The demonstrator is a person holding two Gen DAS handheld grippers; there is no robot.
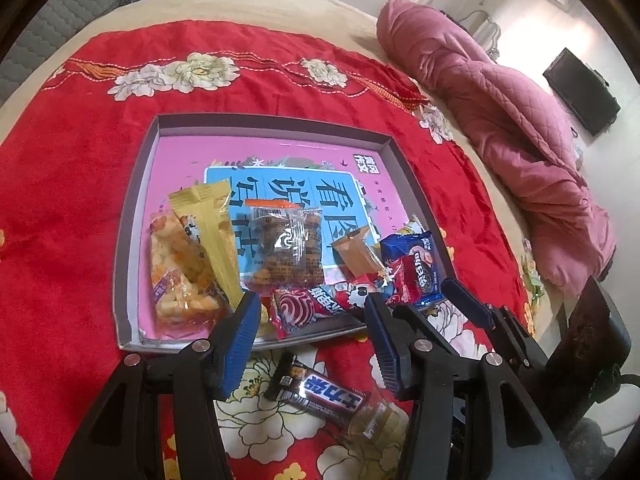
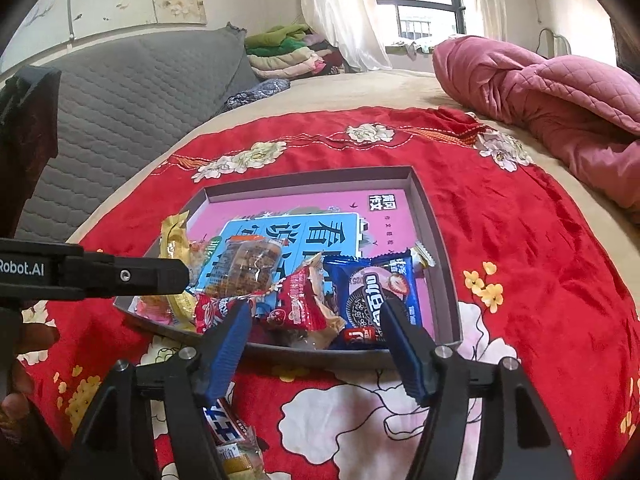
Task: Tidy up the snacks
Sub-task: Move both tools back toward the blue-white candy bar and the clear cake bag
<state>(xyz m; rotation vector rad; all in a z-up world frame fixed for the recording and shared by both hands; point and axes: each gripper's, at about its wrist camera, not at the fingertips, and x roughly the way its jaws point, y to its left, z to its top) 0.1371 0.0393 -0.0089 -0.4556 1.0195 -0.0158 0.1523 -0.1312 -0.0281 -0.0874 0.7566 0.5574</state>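
Note:
A shallow grey-walled tray (image 1: 272, 120) with a pink book as its floor lies on the red cloth. Along its near side lie several snacks: a clear bag of puffs (image 1: 180, 272), a yellow pack (image 1: 208, 232), a clear biscuit pack (image 1: 288, 248), a tan packet (image 1: 356, 256), a blue Oreo pack (image 1: 416, 264) and a red swirl pack (image 1: 304, 308). A Snickers bar (image 1: 316, 392) lies on the cloth outside the tray. My left gripper (image 1: 314, 332) hovers open over it. My right gripper (image 2: 316, 340) stands open at the tray's near rim (image 2: 312, 356), before the Oreo pack (image 2: 376, 292) and a red pack (image 2: 300, 304).
The red floral cloth (image 1: 80, 200) covers a beige bed. A rolled pink quilt (image 1: 500, 100) lies to the right, near the bed's edge. A grey padded headboard (image 2: 140, 92) and folded clothes (image 2: 288, 52) stand behind. A hand (image 2: 24, 364) holds the left gripper's handle.

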